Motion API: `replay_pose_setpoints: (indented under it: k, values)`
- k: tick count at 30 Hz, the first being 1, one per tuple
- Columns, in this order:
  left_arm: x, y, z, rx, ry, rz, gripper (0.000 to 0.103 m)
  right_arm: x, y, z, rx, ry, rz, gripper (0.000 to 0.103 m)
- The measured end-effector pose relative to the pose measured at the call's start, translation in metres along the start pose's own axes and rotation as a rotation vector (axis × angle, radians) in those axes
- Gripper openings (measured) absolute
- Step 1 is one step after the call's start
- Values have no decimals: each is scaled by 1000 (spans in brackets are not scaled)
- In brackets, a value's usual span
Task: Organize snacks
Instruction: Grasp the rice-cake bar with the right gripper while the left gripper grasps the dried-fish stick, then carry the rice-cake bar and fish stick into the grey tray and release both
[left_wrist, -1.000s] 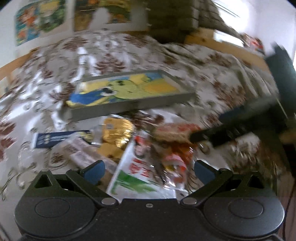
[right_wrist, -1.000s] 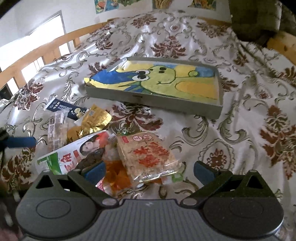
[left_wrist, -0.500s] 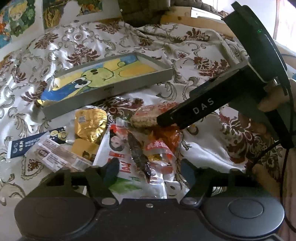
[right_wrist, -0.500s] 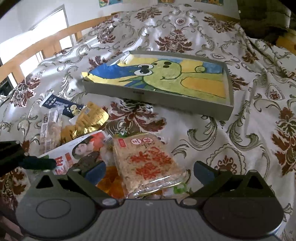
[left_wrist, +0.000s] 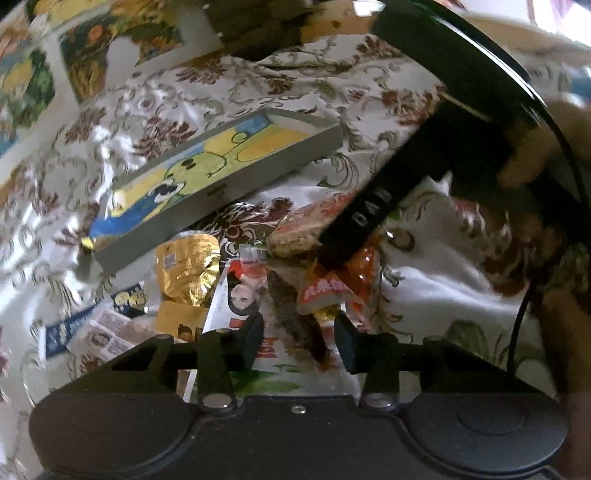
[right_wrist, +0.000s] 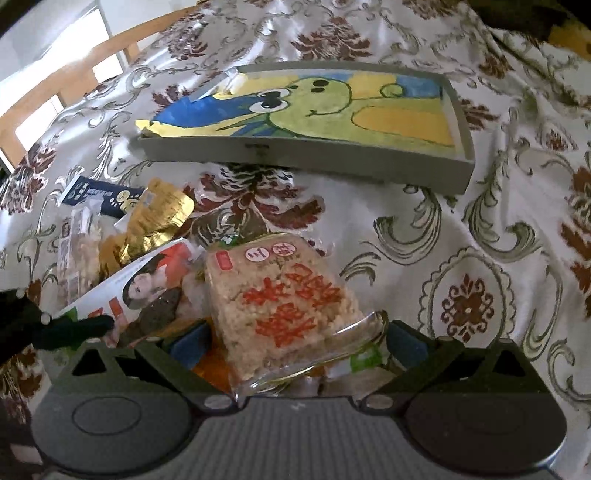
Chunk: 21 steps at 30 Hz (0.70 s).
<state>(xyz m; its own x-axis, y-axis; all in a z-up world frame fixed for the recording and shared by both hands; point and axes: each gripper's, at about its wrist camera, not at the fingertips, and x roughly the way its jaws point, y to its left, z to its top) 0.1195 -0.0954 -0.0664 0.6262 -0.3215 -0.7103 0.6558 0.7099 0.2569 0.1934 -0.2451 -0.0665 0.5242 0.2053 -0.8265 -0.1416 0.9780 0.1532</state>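
Rice cake pack (right_wrist: 282, 306) btwn open right tool (right_wrist: 295, 341) fingers.

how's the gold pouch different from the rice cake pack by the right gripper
The gold pouch is opaque, shiny foil, crumpled; the rice cake pack is clear wrap with red lettering, showing a flat beige block. The pouch lies clear of the right gripper; the pack sits between its jaws. Both lie outside the tray.

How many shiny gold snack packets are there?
2. One gold packet lies beside the dark blue packet, in front of the gray tray. A second gold packet lies just below it in the pile. More may be buried underneath.
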Motion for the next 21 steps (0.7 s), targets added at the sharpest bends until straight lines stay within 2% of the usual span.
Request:
replay_pose_setpoints:
  k: [1, 5, 6, 16, 21]
  values:
    - [1, -4, 0, 28, 3, 11, 47, 1, -1, 0, 7, 3, 3, 103]
    - [4, -12, 0, 79, 16, 19, 61, 1, -2, 1, 30, -5, 34, 103]
    - [5, -14, -1, 87, 17, 25, 62, 1, -2, 1, 30, -7, 33, 102]
    - [9, -13, 2, 86, 34, 47, 53, 0, 2, 1, 10, -17, 21, 93]
    - [7, -16, 2, 101, 34, 82, 50, -3, 5, 0, -2, -35, 23, 84]
